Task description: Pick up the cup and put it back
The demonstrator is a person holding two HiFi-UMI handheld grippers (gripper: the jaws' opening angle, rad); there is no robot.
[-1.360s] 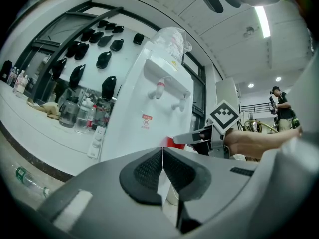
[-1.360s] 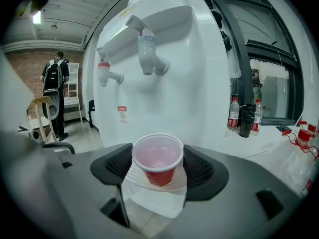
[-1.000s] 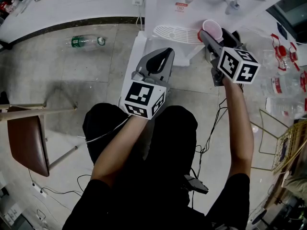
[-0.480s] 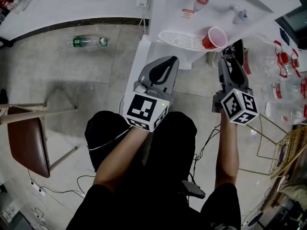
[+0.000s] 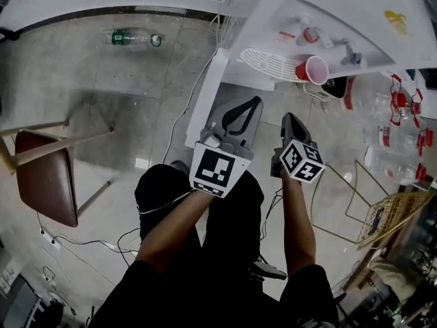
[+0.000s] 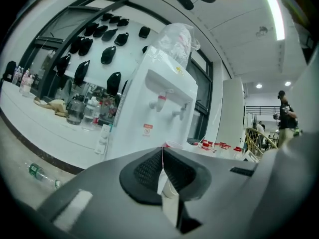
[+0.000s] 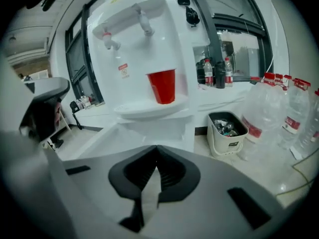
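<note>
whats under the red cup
The cup stands upright on the white drip tray of the dispenser. The tray surface right beneath its base is covered.

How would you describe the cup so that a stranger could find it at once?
Find the white dispenser; a tray juts out below its two taps. The cup stands upright on that tray. It is the only solid red thing there: the bottles on the floor beside are clear with red caps.

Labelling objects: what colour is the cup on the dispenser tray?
Red cup, clearest in the right gripper view.
</note>
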